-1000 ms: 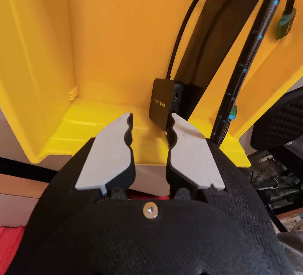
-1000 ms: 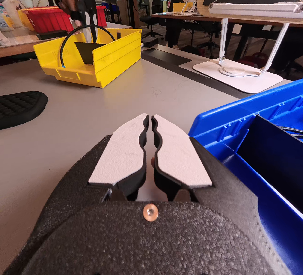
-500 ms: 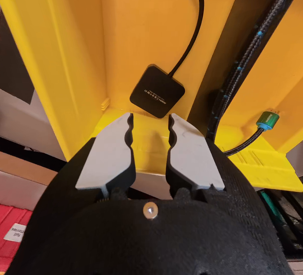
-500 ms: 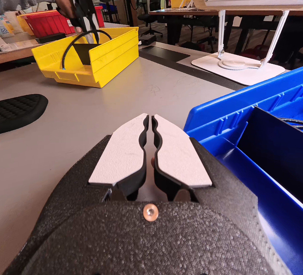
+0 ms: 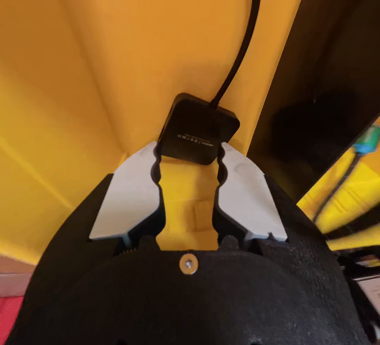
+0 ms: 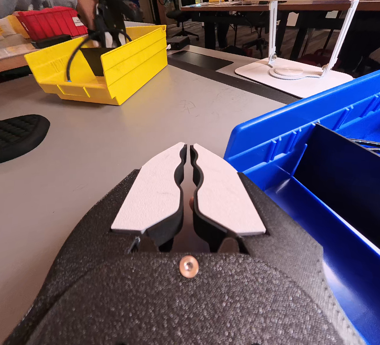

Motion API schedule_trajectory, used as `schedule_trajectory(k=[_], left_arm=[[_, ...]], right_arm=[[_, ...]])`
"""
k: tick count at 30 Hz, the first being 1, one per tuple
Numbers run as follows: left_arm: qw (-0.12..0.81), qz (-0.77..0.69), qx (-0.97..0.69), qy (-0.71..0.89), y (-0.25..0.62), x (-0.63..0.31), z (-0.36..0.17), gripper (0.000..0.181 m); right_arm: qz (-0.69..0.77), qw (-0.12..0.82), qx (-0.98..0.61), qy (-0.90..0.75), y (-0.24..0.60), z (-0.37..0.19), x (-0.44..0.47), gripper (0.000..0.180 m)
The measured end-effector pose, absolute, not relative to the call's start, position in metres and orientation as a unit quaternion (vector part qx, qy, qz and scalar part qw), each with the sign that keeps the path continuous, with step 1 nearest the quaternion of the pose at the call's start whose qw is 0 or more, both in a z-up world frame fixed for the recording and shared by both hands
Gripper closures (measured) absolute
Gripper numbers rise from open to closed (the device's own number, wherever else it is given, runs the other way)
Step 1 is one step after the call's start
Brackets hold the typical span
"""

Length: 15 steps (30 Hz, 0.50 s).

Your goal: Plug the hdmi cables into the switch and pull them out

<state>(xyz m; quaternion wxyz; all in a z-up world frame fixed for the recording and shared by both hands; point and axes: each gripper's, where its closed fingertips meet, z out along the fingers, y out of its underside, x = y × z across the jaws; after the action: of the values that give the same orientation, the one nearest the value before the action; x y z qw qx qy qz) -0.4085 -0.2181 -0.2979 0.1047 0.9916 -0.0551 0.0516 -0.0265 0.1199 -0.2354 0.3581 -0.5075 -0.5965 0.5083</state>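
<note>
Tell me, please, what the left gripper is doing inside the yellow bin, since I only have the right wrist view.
Observer: The left gripper is open, and the black switch sits between its fingertips. I cannot tell whether they touch it.
Operator: Is anything attached to the switch?
Observer: One black cable runs up from its far edge.
Operator: Where is the plug I need next?
Observer: A green plug, blurred, lies in the next compartment, beyond the black divider.
</note>
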Motion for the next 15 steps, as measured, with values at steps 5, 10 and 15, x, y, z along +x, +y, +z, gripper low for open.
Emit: schedule_trajectory(k=[5,10,15], left_arm=[[0.119,-0.041,0.975,-0.183,-0.212,-0.410,-0.300,0.109],[0.112,-0.037,0.975,-0.187,-0.214,-0.406,-0.301,0.114],[0.142,0.014,0.978,-0.152,-0.227,-0.394,-0.312,0.101]], right_arm=[[0.511,0.356,-0.511,-0.593,0.122,-0.235,-0.028,0.178],[0.514,0.352,-0.512,-0.591,0.122,-0.235,-0.028,0.178],[0.510,0.361,-0.511,-0.591,0.123,-0.235,-0.027,0.178]])
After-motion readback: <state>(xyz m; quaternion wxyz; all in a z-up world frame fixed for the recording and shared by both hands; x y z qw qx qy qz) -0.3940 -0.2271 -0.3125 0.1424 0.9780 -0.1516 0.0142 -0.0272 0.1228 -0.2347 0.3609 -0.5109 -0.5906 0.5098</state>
